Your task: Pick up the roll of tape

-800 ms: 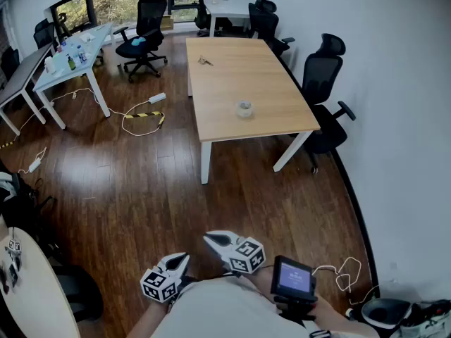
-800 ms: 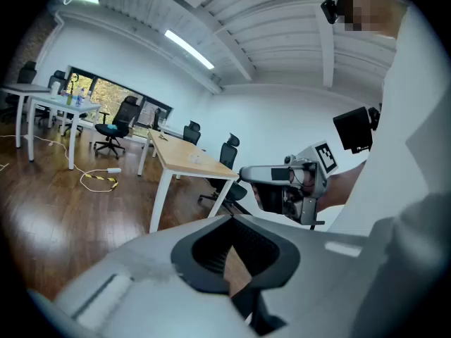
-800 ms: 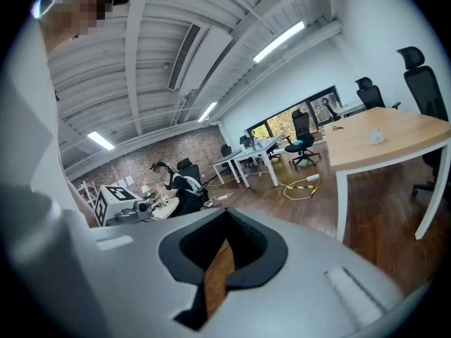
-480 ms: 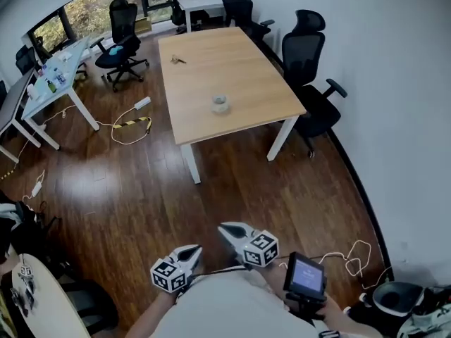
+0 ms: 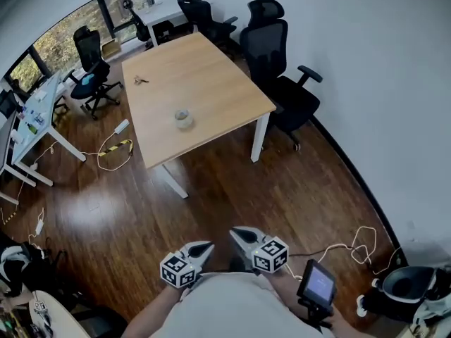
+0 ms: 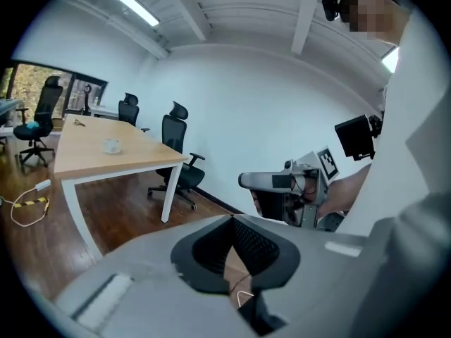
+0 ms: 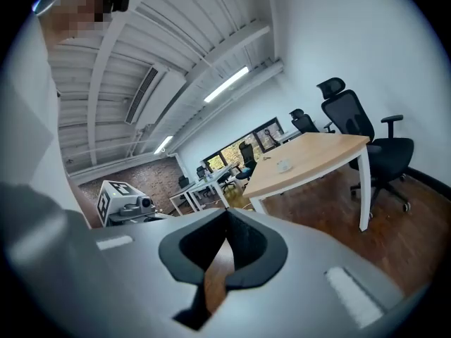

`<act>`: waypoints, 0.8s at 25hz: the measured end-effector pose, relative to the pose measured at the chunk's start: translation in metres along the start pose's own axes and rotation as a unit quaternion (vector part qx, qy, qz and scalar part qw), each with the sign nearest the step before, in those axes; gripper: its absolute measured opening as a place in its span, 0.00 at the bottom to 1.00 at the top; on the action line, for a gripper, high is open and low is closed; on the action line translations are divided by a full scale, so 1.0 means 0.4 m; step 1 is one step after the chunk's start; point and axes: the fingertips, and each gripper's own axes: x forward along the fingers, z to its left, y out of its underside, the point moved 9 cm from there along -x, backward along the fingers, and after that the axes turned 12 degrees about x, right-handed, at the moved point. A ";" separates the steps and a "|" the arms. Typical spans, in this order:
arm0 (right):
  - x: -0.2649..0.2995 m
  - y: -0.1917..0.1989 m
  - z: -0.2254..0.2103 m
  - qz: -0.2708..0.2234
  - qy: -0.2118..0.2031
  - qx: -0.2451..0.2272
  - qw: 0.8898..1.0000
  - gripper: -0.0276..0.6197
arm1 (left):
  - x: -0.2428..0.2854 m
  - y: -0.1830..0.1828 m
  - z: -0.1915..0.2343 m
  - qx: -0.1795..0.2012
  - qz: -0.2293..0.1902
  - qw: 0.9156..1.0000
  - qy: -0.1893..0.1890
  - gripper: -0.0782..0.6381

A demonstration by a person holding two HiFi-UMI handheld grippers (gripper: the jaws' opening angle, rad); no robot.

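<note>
Lying untouched on the bench [image 5: 218, 83], roll of tape [image 5: 183, 119] well apart from left gripper [image 5: 206, 246] and right gripper [image 5: 238, 232], jaws of both pressed together, empty. Nothing done yet; approach, grasp and lift apparently all left.

We are seeing a glossy wood floor [image 5: 296, 189] and matt wooden table [image 5: 211, 76]. The right gripper [image 7: 225, 212] is showing matt plastic.

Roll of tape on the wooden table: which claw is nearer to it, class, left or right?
Left, only slightly. The roll of tape lies far ahead, almost straight beyond the left claw; the right claw is offset further to the right.
</note>
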 end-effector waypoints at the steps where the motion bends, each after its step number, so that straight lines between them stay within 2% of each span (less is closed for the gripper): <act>1: -0.010 -0.006 -0.012 -0.007 0.006 0.002 1.000 0.05 | 0.015 -0.010 0.006 0.004 0.003 1.000 0.005 0.12; 10: -0.037 -0.052 -0.110 -0.034 0.055 0.030 0.997 0.05 | 0.123 -0.076 0.091 0.020 0.011 0.999 0.041 0.12; 13: -0.022 -0.102 -0.150 -0.046 0.078 0.024 0.996 0.05 | 0.160 -0.090 0.146 0.030 0.009 0.998 0.059 0.12; 16: 0.009 -0.167 -0.183 -0.056 0.097 0.021 0.994 0.05 | 0.200 -0.108 0.228 0.023 0.005 0.997 0.068 0.12; 20: 0.079 -0.268 -0.207 -0.070 0.109 0.011 0.992 0.05 | 0.253 -0.176 0.330 0.033 -0.012 0.995 0.093 0.12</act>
